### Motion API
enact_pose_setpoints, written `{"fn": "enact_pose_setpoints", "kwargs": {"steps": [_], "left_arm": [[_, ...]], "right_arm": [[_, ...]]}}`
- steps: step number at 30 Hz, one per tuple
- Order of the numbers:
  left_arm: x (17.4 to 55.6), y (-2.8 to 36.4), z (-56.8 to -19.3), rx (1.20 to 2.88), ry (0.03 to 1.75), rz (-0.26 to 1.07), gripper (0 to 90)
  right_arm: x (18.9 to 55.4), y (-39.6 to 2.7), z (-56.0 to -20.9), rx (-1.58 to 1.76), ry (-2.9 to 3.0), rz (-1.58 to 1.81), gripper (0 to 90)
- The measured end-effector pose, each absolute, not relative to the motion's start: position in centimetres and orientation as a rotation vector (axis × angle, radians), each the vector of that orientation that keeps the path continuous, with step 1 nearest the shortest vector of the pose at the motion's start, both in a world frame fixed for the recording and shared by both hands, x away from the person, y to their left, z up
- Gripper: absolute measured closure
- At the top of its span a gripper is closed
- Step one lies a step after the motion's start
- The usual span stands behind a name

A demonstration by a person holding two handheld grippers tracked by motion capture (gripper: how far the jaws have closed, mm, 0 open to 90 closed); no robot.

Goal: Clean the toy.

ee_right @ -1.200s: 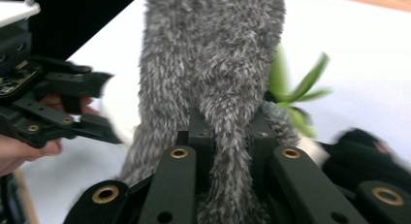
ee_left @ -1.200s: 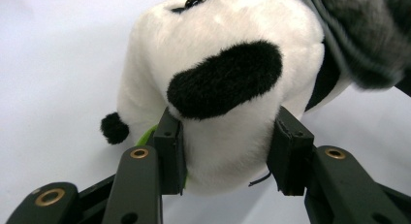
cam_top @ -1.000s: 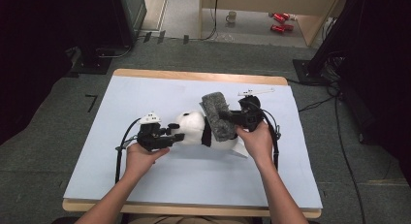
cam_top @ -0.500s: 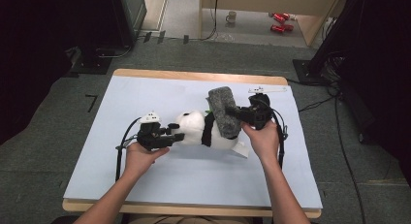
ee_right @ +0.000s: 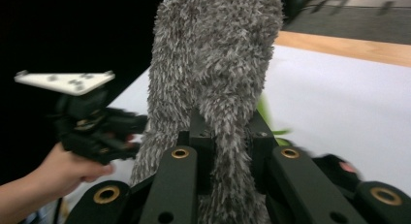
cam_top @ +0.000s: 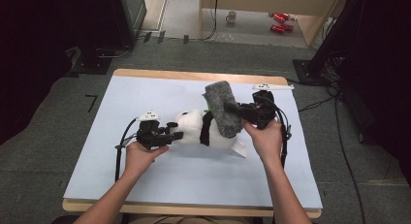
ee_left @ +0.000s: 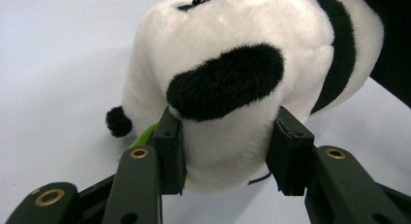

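I read the step in hand as dressing the plush panda (cam_top: 206, 129) in the grey fuzzy garment (cam_top: 223, 107). The panda lies on its side at the middle of the table (cam_top: 145, 185). My left hand-held gripper (cam_top: 167, 135) has its jaws partly closed, with both pads pressing into the panda's white head just below a black patch (ee_left: 225, 81), pinning it in place. My right hand-held gripper (cam_top: 242, 111) is clamped nearly fully shut on a fold of the garment (ee_right: 218, 64), which hangs above the panda's body, its far end tilted up and away. The next move, in my judgement, calls for lowering the garment's opening over the panda while the left grip keeps the toy from sliding. Compared with the high view of a second ago, the right hand-held gripper has lifted the garment slightly higher; the left has not shifted.
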State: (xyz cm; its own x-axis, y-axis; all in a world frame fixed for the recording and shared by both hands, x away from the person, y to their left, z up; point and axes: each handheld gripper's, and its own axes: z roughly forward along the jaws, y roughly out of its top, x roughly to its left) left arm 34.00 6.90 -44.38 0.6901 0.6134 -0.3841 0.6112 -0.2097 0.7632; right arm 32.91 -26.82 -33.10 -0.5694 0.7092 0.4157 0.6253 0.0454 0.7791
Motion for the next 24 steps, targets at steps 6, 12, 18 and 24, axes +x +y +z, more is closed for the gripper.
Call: {"fn": "enact_pose_setpoints", "kwargs": {"steps": [6,12,18,24], "left_arm": [[34.2,7.0,-44.3,1.883,0.971,-0.007,55.3],[34.5,7.0,-44.3,1.874,0.97,-0.028,55.3],[34.6,7.0,-44.3,1.861,0.968,-0.037,55.3],[34.4,6.8,-44.2,1.867,0.953,-0.03,55.3]], "right_arm": [[32.4,-23.2,-34.1,1.352,2.342,1.548,79.3],[33.3,-23.5,-37.6,1.395,2.396,1.4,79.4],[33.7,-25.8,-37.3,1.445,2.315,1.396,79.4],[34.1,-27.8,-37.2,1.491,2.243,1.393,79.5]]}}
